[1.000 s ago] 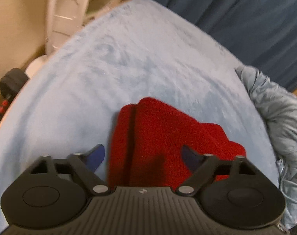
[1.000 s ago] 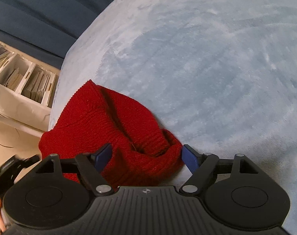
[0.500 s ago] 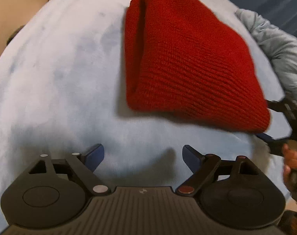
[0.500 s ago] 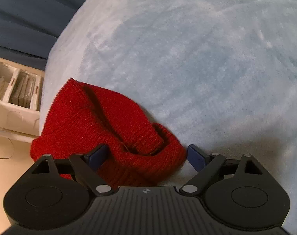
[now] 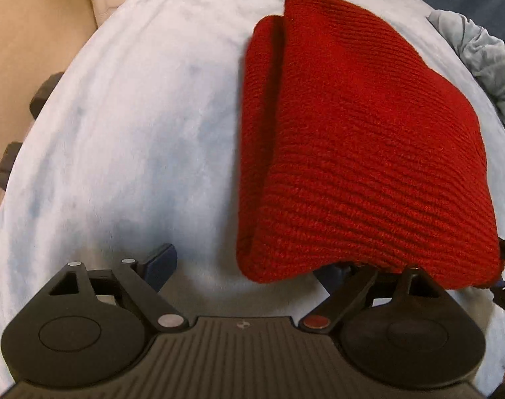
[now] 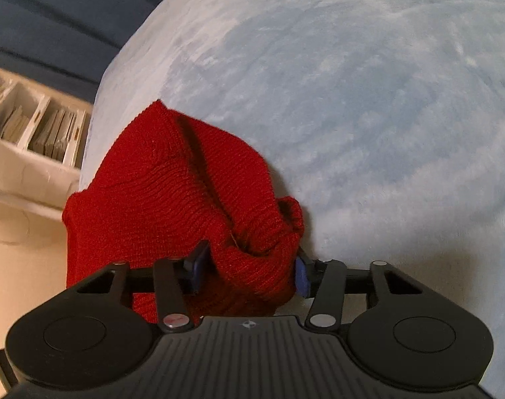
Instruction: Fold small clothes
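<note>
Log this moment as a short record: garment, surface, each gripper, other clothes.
garment: red knit hat, folded, lying on the blanket
surface: light blue blanket
left gripper: open, holds nothing; hat edge lies over its right finger
right gripper: jaws have just been closing, pads pressing a bunched hat edge
other clothes: grey-blue garment at the blanket's far right

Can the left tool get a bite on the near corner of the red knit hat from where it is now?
Probably yes. The left tool is wide open, the red knit hat's near corner already overhangs its right finger, with only bare blue blanket around it.
</note>
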{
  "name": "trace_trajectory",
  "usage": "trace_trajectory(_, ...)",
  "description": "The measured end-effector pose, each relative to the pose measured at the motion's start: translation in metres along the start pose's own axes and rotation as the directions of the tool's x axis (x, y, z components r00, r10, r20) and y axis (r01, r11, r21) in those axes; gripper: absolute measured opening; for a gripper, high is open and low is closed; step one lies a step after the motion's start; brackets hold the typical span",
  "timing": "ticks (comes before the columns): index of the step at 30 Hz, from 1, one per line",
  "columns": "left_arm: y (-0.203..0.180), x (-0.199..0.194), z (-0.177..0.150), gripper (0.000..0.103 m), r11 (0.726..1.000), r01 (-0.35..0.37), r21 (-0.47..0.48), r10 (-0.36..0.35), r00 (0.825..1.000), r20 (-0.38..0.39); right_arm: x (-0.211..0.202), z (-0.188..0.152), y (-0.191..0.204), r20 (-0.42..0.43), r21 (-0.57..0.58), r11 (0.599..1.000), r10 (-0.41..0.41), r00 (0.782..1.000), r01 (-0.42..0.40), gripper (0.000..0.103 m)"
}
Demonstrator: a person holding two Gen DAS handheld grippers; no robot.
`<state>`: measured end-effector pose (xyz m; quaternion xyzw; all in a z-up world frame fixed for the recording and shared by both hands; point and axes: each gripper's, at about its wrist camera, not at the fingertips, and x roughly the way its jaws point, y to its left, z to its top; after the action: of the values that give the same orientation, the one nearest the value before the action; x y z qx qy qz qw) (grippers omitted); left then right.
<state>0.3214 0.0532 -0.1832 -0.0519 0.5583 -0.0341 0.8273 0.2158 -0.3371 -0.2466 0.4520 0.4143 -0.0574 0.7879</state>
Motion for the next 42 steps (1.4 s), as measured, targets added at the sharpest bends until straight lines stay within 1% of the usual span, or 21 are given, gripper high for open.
trace_trajectory(1, 0.002, -0.002, -0.006, 0.092, 1.000, -0.009, 0.002, 0.009, 1.000, 0.007, 0.001, 0.001, -0.002, 0.002, 0.013, 1.000, -0.008, 1.000, 0.008, 0.069)
trace_trajectory(2, -0.003, -0.004, -0.009, 0.093, 1.000, -0.020, 0.005, 0.020, 1.000, 0.016, -0.001, 0.003, -0.003, 0.000, 0.023, 1.000, -0.010, 1.000, 0.010, 0.070)
trace_trajectory(3, -0.003, -0.008, -0.014, 0.100, 1.000, -0.028, 0.005, 0.027, 0.999, 0.020, -0.003, 0.004, -0.002, -0.002, 0.017, 1.000, -0.010, 1.000, 0.010, 0.071)
trace_trajectory(4, -0.002, -0.012, -0.021, 0.102, 0.999, -0.036, -0.002, 0.036, 0.999, 0.023, -0.009, 0.005, 0.000, 0.002, -0.011, 1.000, -0.019, 1.000, 0.019, 0.073)
trace_trajectory(5, -0.001, -0.019, -0.029, 0.103, 0.999, -0.045, -0.013, 0.045, 0.998, 0.035, -0.015, 0.005, 0.004, 0.015, -0.048, 0.998, -0.033, 0.999, 0.033, 0.074)
trace_trajectory(7, -0.004, -0.031, -0.046, 0.103, 0.999, -0.038, -0.020, 0.038, 0.998, 0.050, -0.035, 0.000, 0.016, 0.058, -0.175, 0.984, -0.036, 0.998, 0.046, 0.078)
trace_trajectory(9, -0.010, -0.046, -0.060, 0.103, 0.999, -0.028, -0.017, 0.029, 0.998, 0.057, -0.057, -0.012, 0.029, 0.092, -0.312, 0.948, -0.034, 0.995, 0.061, 0.080)
trace_trajectory(11, -0.017, -0.064, -0.073, 0.103, 0.999, -0.031, -0.009, 0.032, 0.996, 0.084, -0.080, -0.029, 0.041, 0.124, -0.450, 0.890, -0.018, 0.992, 0.073, 0.082)
trace_trajectory(13, -0.024, -0.083, -0.087, 0.103, 0.999, -0.045, -0.001, 0.045, 0.992, 0.114, -0.102, -0.048, 0.052, 0.153, -0.557, 0.825, -0.013, 0.988, 0.098, 0.083)
trace_trajectory(16, -0.037, -0.118, -0.105, 0.103, 0.998, -0.069, 0.003, 0.067, 0.981, 0.184, -0.129, -0.075, 0.064, 0.214, -0.631, 0.758, -0.031, 0.976, 0.163, 0.084)
trace_trajectory(19, -0.057, -0.149, -0.117, 0.103, 0.992, -0.122, 0.028, 0.111, 0.963, 0.246, -0.154, -0.101, 0.075, 0.241, -0.673, 0.716, -0.028, 0.970, 0.188, 0.088)
trace_trajectory(21, -0.068, -0.165, -0.123, 0.103, 0.989, -0.139, 0.052, 0.120, 0.952, 0.280, -0.165, -0.115, 0.081, 0.234, -0.686, 0.705, -0.020, 0.972, 0.180, 0.090)
trace_trajectory(22, -0.073, -0.170, -0.125, 0.103, 0.987, -0.152, 0.059, 0.129, 0.948, 0.291, -0.168, -0.120, 0.085, 0.230, -0.690, 0.699, -0.032, 0.973, 0.186, 0.091)
trace_trajectory(25, -0.079, -0.188, -0.136, 0.103, 0.986, -0.158, 0.050, 0.135, 0.940, 0.313, -0.175, -0.132, 0.091, 0.215, -0.697, 0.693, -0.042, 0.976, 0.184, 0.091)
trace_trajectory(29, -0.084, -0.204, -0.147, 0.103, 0.982, -0.183, 0.046, 0.157, 0.926, 0.344, -0.192, -0.146, 0.096, 0.229, -0.707, 0.683, -0.028, 0.973, 0.186, 0.091)
trace_trajectory(31, -0.085, -0.209, -0.150, 0.103, 0.980, -0.195, 0.048, 0.167, 0.923, 0.345, -0.199, -0.150, 0.098, 0.238, -0.713, 0.675, -0.021, 0.971, 0.189, 0.091)
trace_trajectory(33, -0.087, -0.216, -0.153, 0.103, 0.982, -0.184, 0.052, 0.154, 0.924, 0.351, -0.204, -0.153, 0.099, 0.247, -0.717, 0.668, -0.021, 0.969, 0.197, 0.091)
trace_trajectory(39, -0.085, -0.226, -0.158, 0.103, 0.981, -0.186, 0.051, 0.155, 0.918, 0.366, -0.212, -0.158, 0.100, 0.252, -0.721, 0.661, -0.029, 0.967, 0.208, 0.091)
trace_trajectory(42, -0.085, -0.228, -0.159, 0.103, 0.981, -0.188, 0.055, 0.155, 0.918, 0.366, -0.213, -0.161, 0.100, 0.249, -0.724, 0.658, -0.032, 0.968, 0.208, 0.091)
